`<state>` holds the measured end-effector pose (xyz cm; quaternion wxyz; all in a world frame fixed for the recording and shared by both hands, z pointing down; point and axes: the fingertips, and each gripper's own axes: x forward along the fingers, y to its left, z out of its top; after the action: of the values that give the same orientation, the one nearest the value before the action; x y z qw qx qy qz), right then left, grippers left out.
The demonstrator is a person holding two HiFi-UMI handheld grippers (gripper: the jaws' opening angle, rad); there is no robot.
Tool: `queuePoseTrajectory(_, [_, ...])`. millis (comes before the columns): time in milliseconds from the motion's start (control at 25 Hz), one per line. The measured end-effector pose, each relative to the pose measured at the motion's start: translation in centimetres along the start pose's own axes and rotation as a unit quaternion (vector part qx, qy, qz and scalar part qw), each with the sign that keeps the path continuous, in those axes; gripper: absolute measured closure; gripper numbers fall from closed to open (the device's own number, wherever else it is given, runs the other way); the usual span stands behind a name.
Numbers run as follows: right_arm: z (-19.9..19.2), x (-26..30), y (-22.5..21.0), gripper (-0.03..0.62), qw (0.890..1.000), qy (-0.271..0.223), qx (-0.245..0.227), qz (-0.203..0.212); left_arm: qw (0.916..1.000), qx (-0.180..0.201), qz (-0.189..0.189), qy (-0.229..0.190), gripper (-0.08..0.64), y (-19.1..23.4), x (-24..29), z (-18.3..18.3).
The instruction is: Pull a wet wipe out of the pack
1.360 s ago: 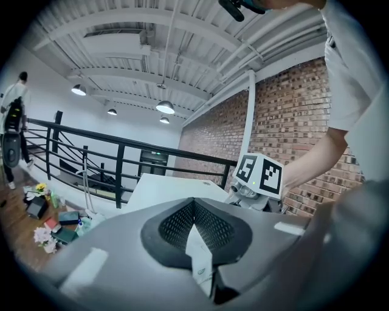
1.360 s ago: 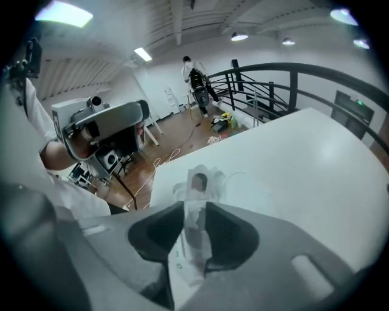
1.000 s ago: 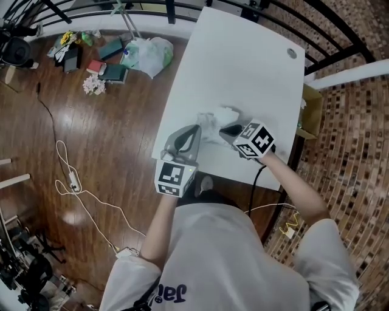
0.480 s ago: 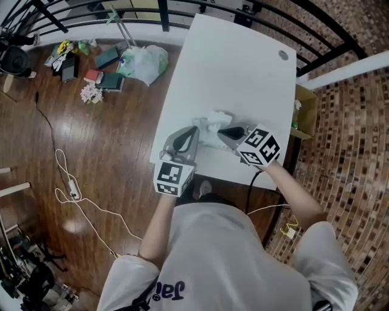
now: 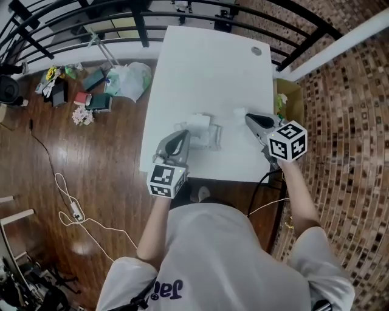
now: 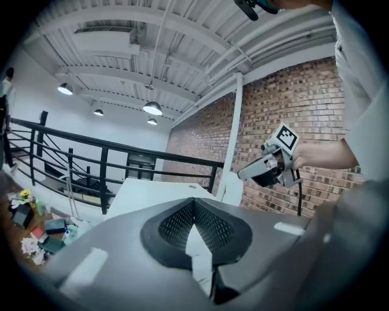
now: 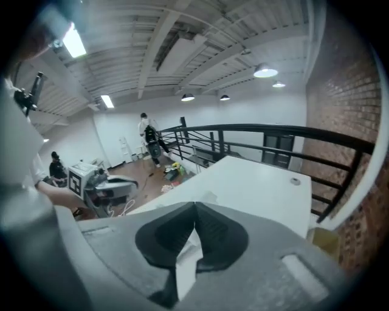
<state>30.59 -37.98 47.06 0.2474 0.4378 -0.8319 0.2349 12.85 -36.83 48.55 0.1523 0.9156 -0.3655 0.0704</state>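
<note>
The wet wipe pack (image 5: 203,130) lies on the white table (image 5: 206,67) near its front edge, pale and crumpled. My left gripper (image 5: 184,134) is at the pack's left side, shut, with a white bit of the pack (image 6: 197,249) pinched between its pads. My right gripper (image 5: 248,116) is lifted to the right of the pack. It is shut on a white wet wipe (image 5: 239,113), which also shows between its pads (image 7: 185,258). Each gripper appears in the other's view: the right gripper (image 6: 241,176) in front of the brick wall, the left gripper (image 7: 135,180) at the left.
A black railing (image 5: 91,12) runs behind the table. Bags and books (image 5: 106,79) lie on the wooden floor at the left, with a white cable (image 5: 70,182) nearer me. A cardboard box (image 5: 290,100) stands at the table's right. People (image 7: 149,136) stand far off.
My right gripper has risen and swung right, away from the pack, drawing the wipe with it. My left gripper has stayed at the pack, shifting only a little.
</note>
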Motion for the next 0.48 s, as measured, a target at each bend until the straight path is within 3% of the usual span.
queuePoseTrajectory(160, [-7.8, -1.2, -6.1, 0.597, 0.995, 0.01, 0.064, -0.082, 0.9997, 0.012, -0.022, 0.008, 0.549, -3.7, 0.1, -0.7])
queuePoseTrajectory(320, [-14.5, -0.2, -9.2, 0.585, 0.987, 0.003, 0.118, -0.111, 0.9991, 0.024, -0.026, 0.022, 0.549, -7.4, -1.0, -1.8])
queuePoseTrajectory(400, [-16.8, 0.2, -9.3, 0.444, 0.987, 0.007, 0.116, -0.111, 0.9991, 0.025, -0.022, 0.028, 0.549, -9.2, -2.3, -2.7])
queuePoseTrajectory(480, [-17.0, -0.5, -9.0, 0.405, 0.989, -0.003, 0.087, -0.122, 0.9994, 0.014, -0.014, 0.03, 0.549, -10.6, -3.6, -3.4])
